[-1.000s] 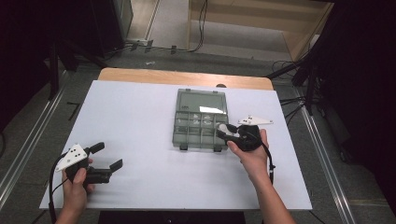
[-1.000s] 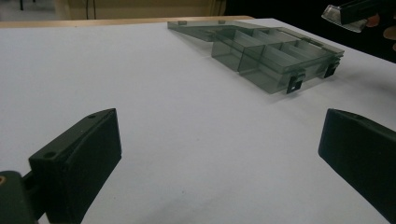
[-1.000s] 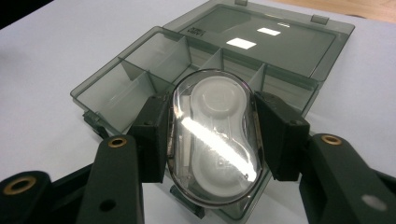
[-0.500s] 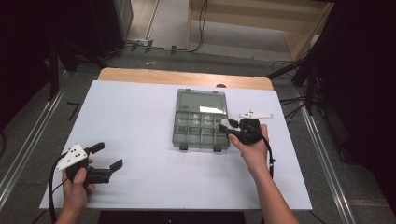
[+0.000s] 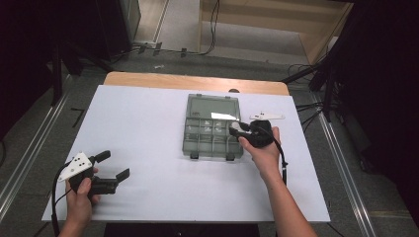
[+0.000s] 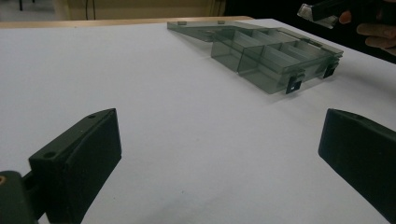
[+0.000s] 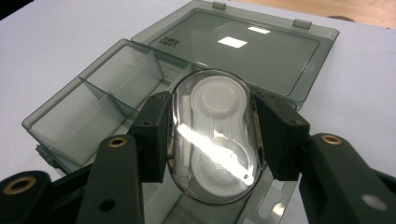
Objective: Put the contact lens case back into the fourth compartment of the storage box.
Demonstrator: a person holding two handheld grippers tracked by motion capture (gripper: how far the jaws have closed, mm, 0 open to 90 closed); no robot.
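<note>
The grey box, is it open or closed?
Open. The grey box has its lid laid back flat on the table, showing bare compartments.

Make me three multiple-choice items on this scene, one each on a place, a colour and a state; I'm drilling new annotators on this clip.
1. Where is the clear oval case?
A. Between the right claw's jaws, over the organiser box
B. On the bare table by the left claw
C. Under the box's lid

2. What colour is the organiser box?
A. Bright red
B. Smoky translucent grey
C. Solid yellow

3. How does the left claw stand?
A. Shut on the box's lid
B. Shut on the oval case
C. Open, with nothing between its jaws

Answers:
1 A: the right gripper view shows the right claw pressing both sides of the case, above the compartments.
2 B: the dividers show through its grey walls.
3 C: the left gripper view shows its jaws wide apart over the white table.
</note>
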